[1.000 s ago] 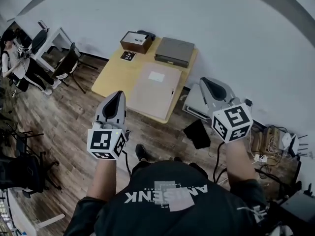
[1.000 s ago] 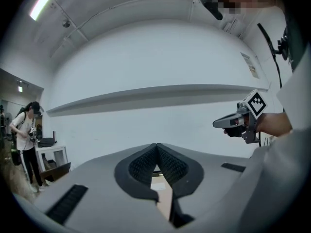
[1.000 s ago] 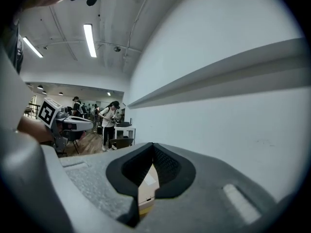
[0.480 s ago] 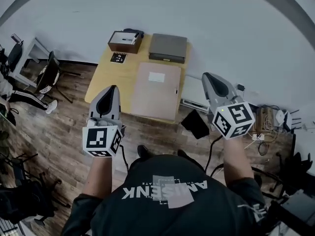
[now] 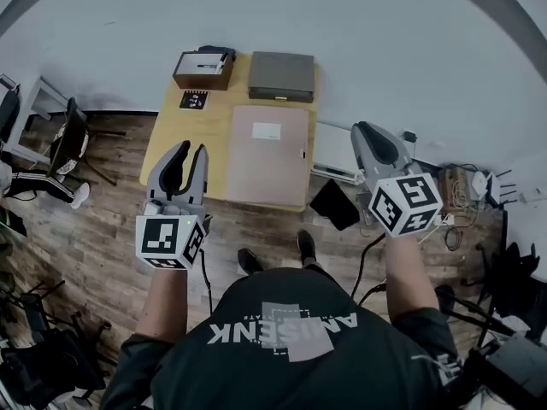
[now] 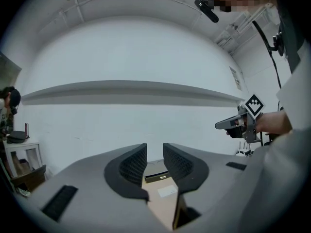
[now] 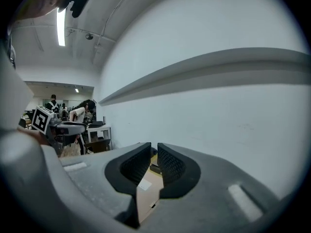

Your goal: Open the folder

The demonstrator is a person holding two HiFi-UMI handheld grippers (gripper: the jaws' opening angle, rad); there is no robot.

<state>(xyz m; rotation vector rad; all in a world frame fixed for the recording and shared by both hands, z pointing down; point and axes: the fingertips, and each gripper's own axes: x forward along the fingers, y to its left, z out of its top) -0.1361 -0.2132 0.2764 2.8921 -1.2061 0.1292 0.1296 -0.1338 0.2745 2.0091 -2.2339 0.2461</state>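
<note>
The left gripper [image 5: 191,150] hangs at 10 o'clock from the person. Its jaws are opening, with a modest gap and nothing between them. The right gripper [image 5: 361,131], at 2 o'clock, is also opening, though only a narrow slit shows between its pads, and it too is empty. Both are short of the table [image 5: 184,135] and well apart from the task's thing.

The folder [image 5: 267,154] lies flat and closed at 12 o'clock. Its near edge is at the table's front edge, on the table's right half.

It looks light and thin. The card cover will probably flex rather than lift as a board, and it is smooth enough to slide on the wood if pushed sideways. Because it lies flush, there is little to get under. The best hold is likely the free long edge at 3 o'clock, by the small dark clasp [image 5: 303,154]. There a narrow jaw could pinch the top cover while the other gripper pins the 9 o'clock side, presumably the spine.

It is a plain pinkish-beige rectangle with a white label [image 5: 267,131] toward its far end.

Beyond it, at 12 o'clock, a grey case [image 5: 281,75] sits just past the folder, and a brown box [image 5: 202,68] stands at 11 against the wall.
</note>
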